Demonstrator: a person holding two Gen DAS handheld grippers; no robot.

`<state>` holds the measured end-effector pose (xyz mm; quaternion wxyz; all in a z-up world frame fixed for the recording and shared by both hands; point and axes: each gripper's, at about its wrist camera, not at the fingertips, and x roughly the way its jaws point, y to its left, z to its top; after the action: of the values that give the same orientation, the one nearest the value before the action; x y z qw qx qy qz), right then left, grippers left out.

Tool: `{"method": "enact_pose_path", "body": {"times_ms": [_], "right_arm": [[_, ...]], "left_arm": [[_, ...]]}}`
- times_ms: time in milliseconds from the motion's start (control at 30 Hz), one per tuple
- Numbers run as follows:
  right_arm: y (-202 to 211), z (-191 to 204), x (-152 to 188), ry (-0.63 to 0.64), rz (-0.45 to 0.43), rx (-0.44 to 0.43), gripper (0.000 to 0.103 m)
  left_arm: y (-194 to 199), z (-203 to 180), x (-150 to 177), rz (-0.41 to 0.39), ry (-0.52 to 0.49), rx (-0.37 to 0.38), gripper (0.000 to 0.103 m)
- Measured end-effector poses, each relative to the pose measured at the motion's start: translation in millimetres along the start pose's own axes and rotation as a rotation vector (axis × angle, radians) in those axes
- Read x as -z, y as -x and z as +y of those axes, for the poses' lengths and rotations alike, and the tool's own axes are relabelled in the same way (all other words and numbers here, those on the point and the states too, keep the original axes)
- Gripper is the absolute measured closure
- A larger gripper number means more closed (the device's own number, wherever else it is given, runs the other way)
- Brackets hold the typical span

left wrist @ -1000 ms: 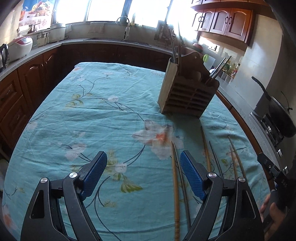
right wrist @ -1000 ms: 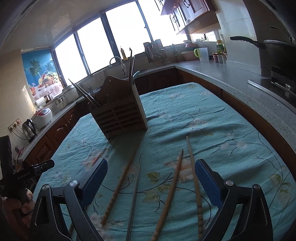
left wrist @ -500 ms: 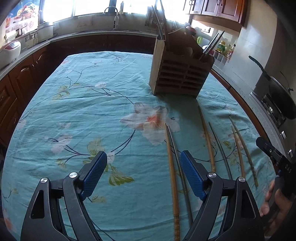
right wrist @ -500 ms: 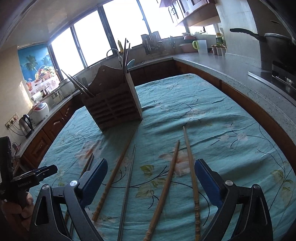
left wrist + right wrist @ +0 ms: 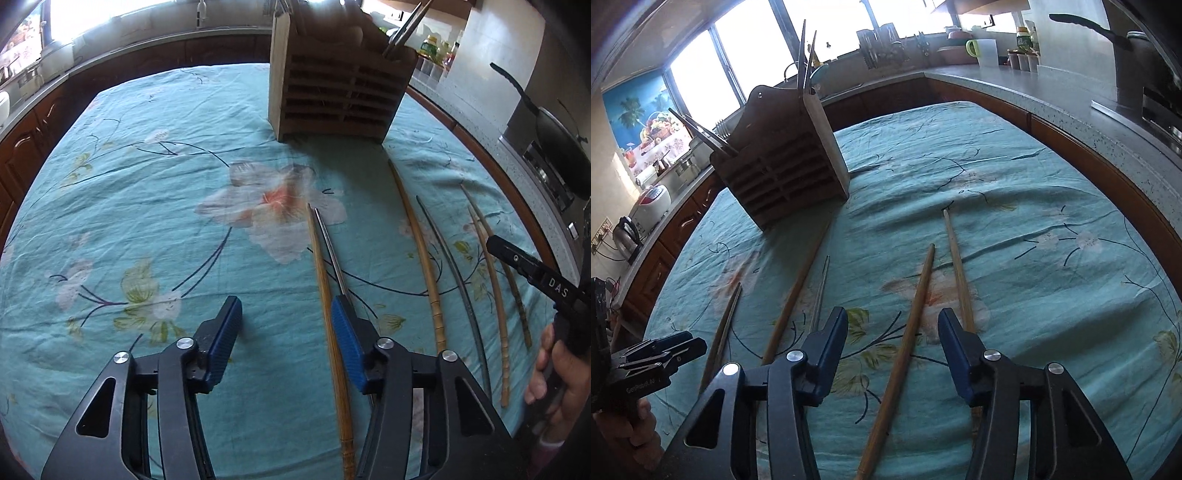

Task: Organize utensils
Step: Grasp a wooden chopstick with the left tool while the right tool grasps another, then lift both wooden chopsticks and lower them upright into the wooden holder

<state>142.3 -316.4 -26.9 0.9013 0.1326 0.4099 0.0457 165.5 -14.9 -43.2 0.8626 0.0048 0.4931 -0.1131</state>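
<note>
Compared with a second ago, both grippers have been brought lower over the floral tablecloth [image 5: 129, 206], and both pairs of jaws, then spread wide, are now closing; nothing is clamped yet in either.

In the left wrist view, the left gripper [image 5: 284, 332] is seen at lower centre; a bamboo chopstick [image 5: 327, 317] lies in the gap, close to the right-hand pad, while a metal chopstick [image 5: 332, 254] beside it runs under that pad; the pads are apart and are not seen pressing on either stick.

In the right wrist view, the right gripper [image 5: 892, 347] is seen at lower centre; a brown wooden chopstick [image 5: 908, 332] lies between the pads, untouched; a paler chopstick [image 5: 956, 258] passes just under the right-hand pad.

The wooden utensil holder [image 5: 336, 92] stands at the upper centre of the left view, well apart from the loose sticks, with a few chopsticks already upright in its corners; four more sticks are seen lying at the right of that view.

The change is judged to mark the start of two grasps at once; the sorting is hardly begun, since most sticks remain on the cloth. A neighbouring stick may be caught along with the intended one, as the pairs lie so close.
</note>
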Motion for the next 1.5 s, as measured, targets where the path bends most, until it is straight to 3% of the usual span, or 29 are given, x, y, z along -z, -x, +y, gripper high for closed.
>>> {"method": "enact_pose_path", "body": {"times_ms": [133,533,700,800,833,900,1167,1500], "right_arm": [[-13,-1,-5,0.002,0.028,0.019,0.051],[-34,2,-21,0.045,0.047,0.063,0.065],[-46,11,-26,0.112,0.048,0.127,0.074],[-50,20,-25,0.177,0.043,0.171,0.086],[-51,21,-25,0.185,0.044,0.169,0.095],[-51,23,-24,0.19,0.043,0.172,0.096],[-20,17,-30,0.052,0.008,-0.02,0.098],[46,38,-54,0.04,-0.132,-0.139,0.098]], "left_arm": [[-5,-4,-6,-0.005,-0.021,-0.013,0.053],[-24,-12,-33,-0.008,-0.05,-0.029,0.061],[-31,-22,-41,-0.025,-0.089,-0.061,0.083],[-33,-26,-41,-0.041,-0.114,-0.07,0.094],[-33,-26,-41,-0.041,-0.116,-0.069,0.096],[-32,-23,-42,-0.038,-0.105,-0.061,0.097],[-1,3,-43,-0.072,0.026,0.05,0.098],[69,22,-51,-0.209,0.088,0.132,0.098]]}}
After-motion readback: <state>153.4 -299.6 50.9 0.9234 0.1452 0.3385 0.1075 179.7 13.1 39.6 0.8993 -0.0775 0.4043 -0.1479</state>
